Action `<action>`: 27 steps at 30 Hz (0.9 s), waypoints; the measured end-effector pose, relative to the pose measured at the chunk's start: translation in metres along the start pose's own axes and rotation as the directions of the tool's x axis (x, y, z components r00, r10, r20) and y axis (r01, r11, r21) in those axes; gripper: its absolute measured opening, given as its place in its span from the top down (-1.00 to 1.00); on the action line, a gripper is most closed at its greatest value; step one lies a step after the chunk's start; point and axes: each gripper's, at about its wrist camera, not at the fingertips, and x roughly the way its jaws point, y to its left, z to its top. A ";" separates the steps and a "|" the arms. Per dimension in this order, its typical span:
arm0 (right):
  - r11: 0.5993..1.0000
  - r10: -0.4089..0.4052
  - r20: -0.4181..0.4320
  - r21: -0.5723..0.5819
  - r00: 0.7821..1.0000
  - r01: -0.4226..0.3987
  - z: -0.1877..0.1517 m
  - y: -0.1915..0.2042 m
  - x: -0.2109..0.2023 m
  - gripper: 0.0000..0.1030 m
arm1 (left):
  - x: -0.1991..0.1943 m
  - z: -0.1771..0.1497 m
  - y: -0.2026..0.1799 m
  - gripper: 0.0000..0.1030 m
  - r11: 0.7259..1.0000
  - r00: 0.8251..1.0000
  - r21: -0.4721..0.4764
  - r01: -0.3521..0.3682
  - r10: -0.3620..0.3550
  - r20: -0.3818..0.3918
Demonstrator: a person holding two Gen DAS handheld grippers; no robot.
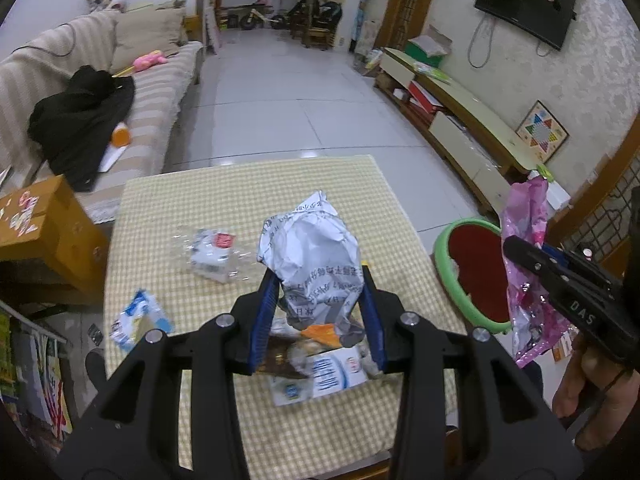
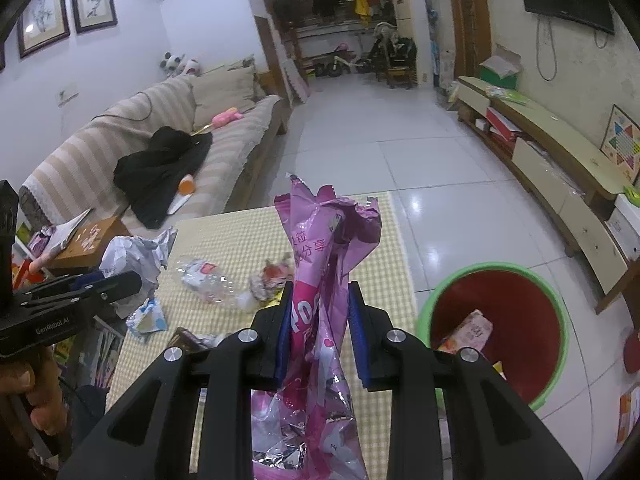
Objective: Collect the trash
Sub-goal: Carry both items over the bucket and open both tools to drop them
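My left gripper [image 1: 318, 280] is shut on a crumpled white printed paper [image 1: 310, 248] and holds it above the checked table [image 1: 200, 196]. My right gripper [image 2: 320, 300] is shut on a pink foil snack bag [image 2: 328, 240], held upright beside the table. The bag and right gripper also show in the left wrist view [image 1: 528, 264]. The green-rimmed red bin [image 2: 500, 328] stands on the floor to the right of the table, with a pink wrapper [image 2: 468, 332] inside. A crushed clear plastic bottle [image 1: 208, 252], a blue-white wrapper [image 1: 138, 320] and a white-blue packet [image 1: 320, 376] lie on the table.
A striped sofa [image 1: 152, 92] with black clothing [image 1: 80, 120] stands at the left. A cardboard box [image 1: 44, 224] sits by the table's left side. A low TV cabinet [image 1: 460, 120] runs along the right wall. White tiled floor [image 1: 280, 80] lies beyond the table.
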 end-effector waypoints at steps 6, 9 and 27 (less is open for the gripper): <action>0.998 -0.037 0.012 0.049 0.999 0.036 0.000 -0.038 -0.007 0.52 | 0.016 0.011 -0.037 0.26 0.998 0.999 0.049 0.036 -0.036 -0.015; 0.996 -0.056 0.017 0.073 0.998 0.055 -0.001 -0.059 -0.011 0.52 | 0.023 0.014 -0.054 0.26 0.996 0.998 0.070 0.054 -0.052 -0.022; 0.963 -0.163 -0.013 0.217 0.987 0.162 -0.020 -0.182 -0.016 0.52 | 0.085 0.026 -0.176 0.25 0.954 0.976 0.215 0.208 -0.187 -0.115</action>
